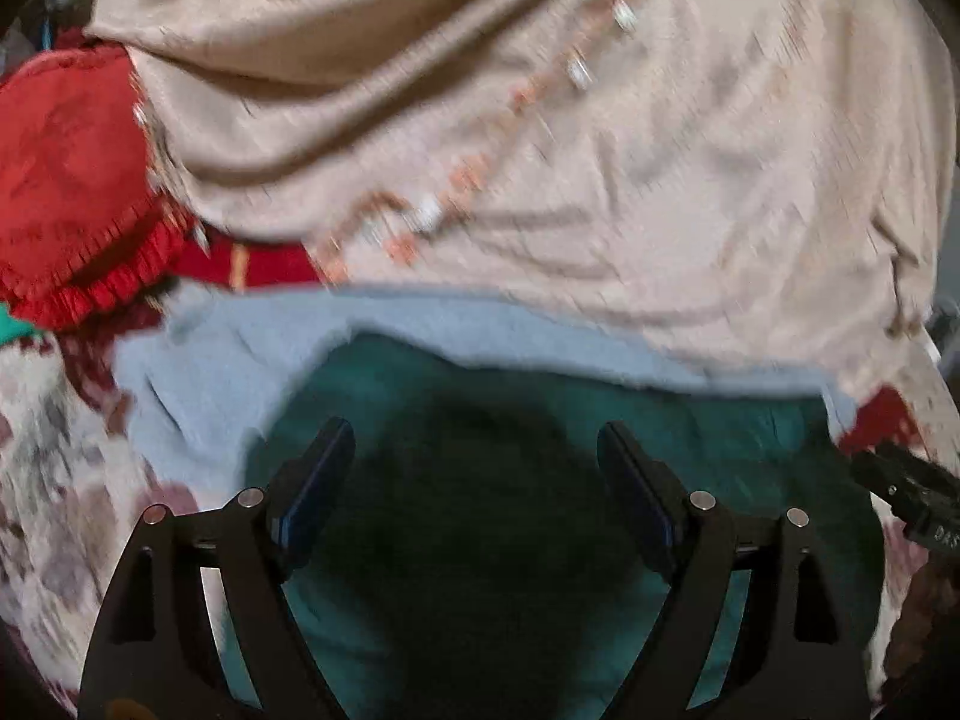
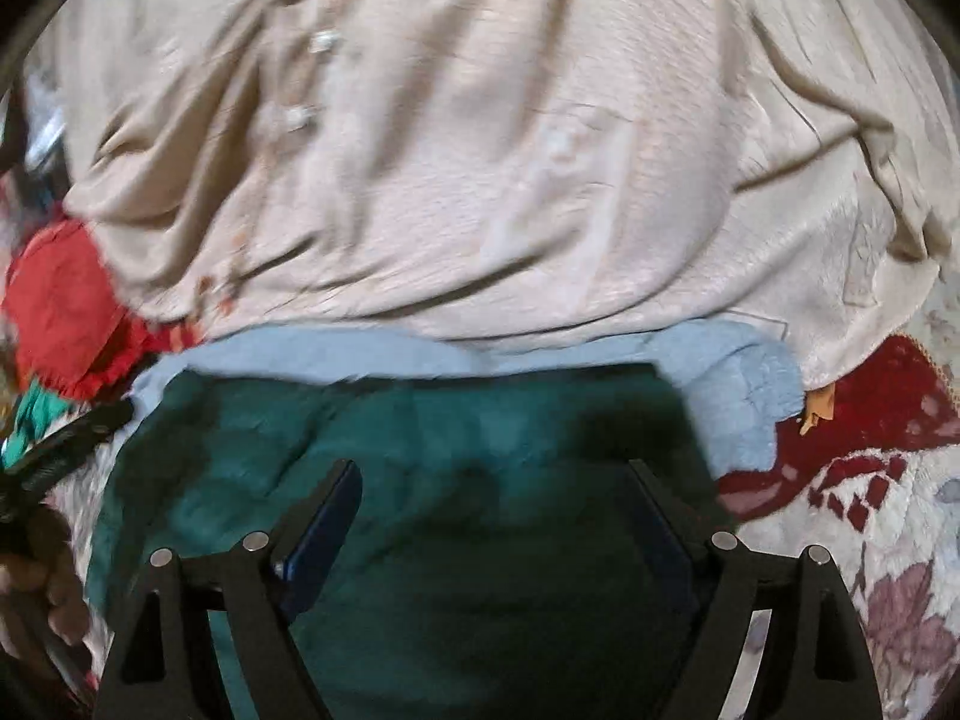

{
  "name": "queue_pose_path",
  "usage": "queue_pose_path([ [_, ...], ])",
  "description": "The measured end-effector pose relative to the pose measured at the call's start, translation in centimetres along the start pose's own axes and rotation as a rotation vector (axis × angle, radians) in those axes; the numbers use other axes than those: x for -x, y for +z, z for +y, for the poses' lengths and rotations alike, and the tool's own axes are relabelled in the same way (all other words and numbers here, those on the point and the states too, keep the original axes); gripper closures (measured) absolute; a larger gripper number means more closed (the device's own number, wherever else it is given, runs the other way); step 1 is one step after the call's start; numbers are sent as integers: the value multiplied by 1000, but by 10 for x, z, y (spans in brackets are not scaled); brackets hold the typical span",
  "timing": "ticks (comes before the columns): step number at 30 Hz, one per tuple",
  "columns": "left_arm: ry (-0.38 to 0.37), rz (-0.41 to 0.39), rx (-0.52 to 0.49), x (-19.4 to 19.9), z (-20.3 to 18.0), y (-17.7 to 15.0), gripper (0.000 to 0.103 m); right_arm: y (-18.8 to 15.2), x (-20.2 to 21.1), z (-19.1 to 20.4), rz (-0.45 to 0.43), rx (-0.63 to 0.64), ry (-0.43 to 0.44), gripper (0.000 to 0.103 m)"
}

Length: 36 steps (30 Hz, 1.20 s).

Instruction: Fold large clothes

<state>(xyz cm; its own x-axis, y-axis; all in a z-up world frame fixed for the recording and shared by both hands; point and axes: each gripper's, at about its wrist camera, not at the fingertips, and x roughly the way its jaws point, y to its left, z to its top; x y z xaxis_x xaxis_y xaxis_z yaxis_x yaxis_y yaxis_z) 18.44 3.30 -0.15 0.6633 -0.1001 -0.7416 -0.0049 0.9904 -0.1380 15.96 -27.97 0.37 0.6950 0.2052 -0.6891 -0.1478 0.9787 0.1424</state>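
Two spread, empty grippers — left gripper [image 1: 474,450], right gripper [image 2: 495,492] — over teal cloth [image 2: 420,450], beige garment [image 2: 480,150] beyond.

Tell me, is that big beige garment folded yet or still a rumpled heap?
Still rumpled. The beige garment lies bunched in loose creases behind the teal cloth, with no flat layers or straight folded edges.

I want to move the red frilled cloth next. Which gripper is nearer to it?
Left. The left gripper is over the teal cloth, red frilled cloth close on its left; the right gripper is farther right.
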Motion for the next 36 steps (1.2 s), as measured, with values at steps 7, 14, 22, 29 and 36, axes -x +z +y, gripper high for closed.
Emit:
queue_pose_path([
  [7,148,111,-144,-49,-34,-27,12,-35,-53,13,135,118,-42,5],
  [14,99,125,-113,-31,-23,-18,12,-20,-29,1,74,82,-12,5],
  [22,29,39,-8,-2,80,6,12,-12,-4,-59,23,-6,-38,5],
  [29,-148,209,19,-51,132,-15,12,-18,-27,-94,133,-21,-100,5],
  [36,-264,243,115,-78,149,-19,0,-28,-44,-122,175,-80,16,3],
])
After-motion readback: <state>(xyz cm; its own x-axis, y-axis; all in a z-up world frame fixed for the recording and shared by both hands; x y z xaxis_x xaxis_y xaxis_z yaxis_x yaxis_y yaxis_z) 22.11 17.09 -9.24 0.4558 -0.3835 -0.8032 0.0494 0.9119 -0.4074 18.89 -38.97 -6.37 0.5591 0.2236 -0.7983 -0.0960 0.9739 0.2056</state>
